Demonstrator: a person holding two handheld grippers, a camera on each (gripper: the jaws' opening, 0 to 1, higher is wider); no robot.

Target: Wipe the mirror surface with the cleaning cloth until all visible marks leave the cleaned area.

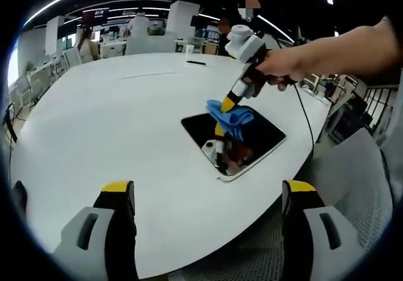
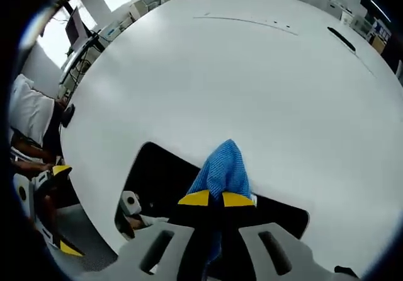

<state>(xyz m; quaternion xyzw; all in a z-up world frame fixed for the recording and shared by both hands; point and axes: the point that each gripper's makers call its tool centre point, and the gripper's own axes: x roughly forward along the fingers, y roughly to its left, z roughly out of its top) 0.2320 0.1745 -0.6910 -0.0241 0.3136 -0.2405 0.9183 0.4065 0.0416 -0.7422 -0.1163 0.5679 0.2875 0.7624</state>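
A dark rectangular mirror (image 1: 252, 136) (image 2: 157, 174) lies flat on the white table (image 1: 126, 117) near its right edge. A blue cleaning cloth (image 1: 230, 114) (image 2: 221, 167) rests bunched on the mirror's far part. My right gripper (image 2: 211, 199) is shut on the cloth and presses it down onto the glass; in the left gripper view it (image 1: 228, 104) comes in from the upper right, held by a hand (image 1: 296, 60). My left gripper (image 1: 208, 189) hangs open over the table's near edge, well short of the mirror, holding nothing.
The white table (image 2: 252, 73) stretches wide beyond the mirror, with a thin dark object (image 2: 343, 38) far off. A grey chair (image 1: 352, 167) stands to the right of the table edge. Desks and chairs fill the office background.
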